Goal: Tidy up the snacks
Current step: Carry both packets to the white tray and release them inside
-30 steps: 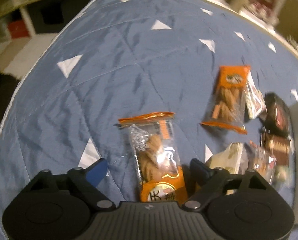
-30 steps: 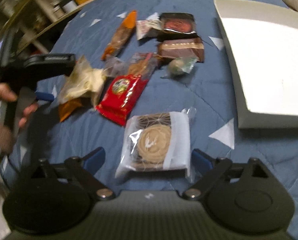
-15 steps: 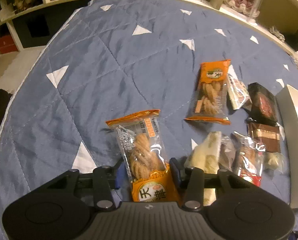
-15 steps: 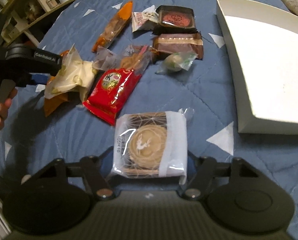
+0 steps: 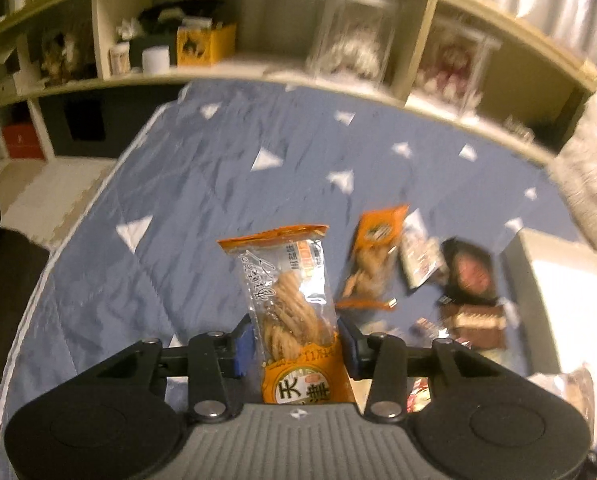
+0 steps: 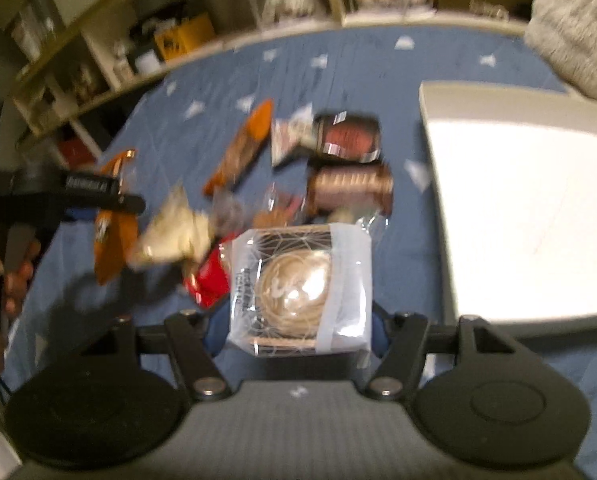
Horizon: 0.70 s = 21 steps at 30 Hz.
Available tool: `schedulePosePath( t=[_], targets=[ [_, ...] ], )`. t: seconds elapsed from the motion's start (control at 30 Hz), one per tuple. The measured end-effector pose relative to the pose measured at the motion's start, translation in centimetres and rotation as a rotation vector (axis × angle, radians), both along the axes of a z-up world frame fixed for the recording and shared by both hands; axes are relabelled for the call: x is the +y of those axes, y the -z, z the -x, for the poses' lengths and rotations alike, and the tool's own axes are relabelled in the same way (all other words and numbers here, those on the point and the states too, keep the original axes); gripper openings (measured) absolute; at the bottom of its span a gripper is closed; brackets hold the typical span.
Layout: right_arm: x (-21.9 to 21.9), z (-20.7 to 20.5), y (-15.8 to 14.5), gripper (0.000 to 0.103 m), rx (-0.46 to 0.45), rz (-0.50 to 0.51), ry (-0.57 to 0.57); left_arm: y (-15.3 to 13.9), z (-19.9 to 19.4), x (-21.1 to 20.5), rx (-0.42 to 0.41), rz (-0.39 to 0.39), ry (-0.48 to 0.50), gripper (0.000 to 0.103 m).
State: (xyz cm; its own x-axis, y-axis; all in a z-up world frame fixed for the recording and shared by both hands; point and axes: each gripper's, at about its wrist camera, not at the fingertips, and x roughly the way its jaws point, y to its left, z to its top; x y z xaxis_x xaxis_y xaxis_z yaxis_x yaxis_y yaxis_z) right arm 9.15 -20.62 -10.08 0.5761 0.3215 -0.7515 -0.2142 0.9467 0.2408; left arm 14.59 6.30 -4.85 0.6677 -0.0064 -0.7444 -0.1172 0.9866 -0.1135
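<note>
My left gripper (image 5: 296,340) is shut on an orange twisted-cracker packet (image 5: 288,300) and holds it above the blue quilt (image 5: 202,184). My right gripper (image 6: 298,328) is shut on a clear round pastry packet (image 6: 298,284), lifted off the quilt. The left gripper and its orange packet (image 6: 112,216) also show at the left of the right wrist view. Other snacks lie on the quilt: a second orange cracker packet (image 5: 372,256), a dark round-cake packet (image 6: 348,136), a brown packet (image 6: 350,188), a red packet (image 6: 210,276) and a pale packet (image 6: 174,232).
A white shallow box (image 6: 518,208) lies on the quilt to the right of the snacks; it also shows in the left wrist view (image 5: 566,292). Shelves with jars and boxes (image 5: 258,40) run along the far edge. A fluffy cushion (image 6: 574,20) sits at the far right.
Both grippers closed on their packets and lifted them off the quilt. Both views now tilt up toward the shelves, and the frames are blurred by motion.
</note>
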Motion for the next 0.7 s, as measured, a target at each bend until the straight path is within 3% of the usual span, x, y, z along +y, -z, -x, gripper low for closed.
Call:
schedulePosePath(
  t=[0.33, 0.7],
  targets=[
    [-3.5, -1.5, -3.0, 0.070, -0.120, 0.017, 0.063, -3.3, 0.6, -5.0, -0.081, 0.080, 0.107, 0.045],
    [-10.5, -2.6, -4.2, 0.070, -0.101, 0.085, 0.169, -3.4, -0.7, -15.9, -0.027, 0.165, 0.277, 0.045]
  ],
)
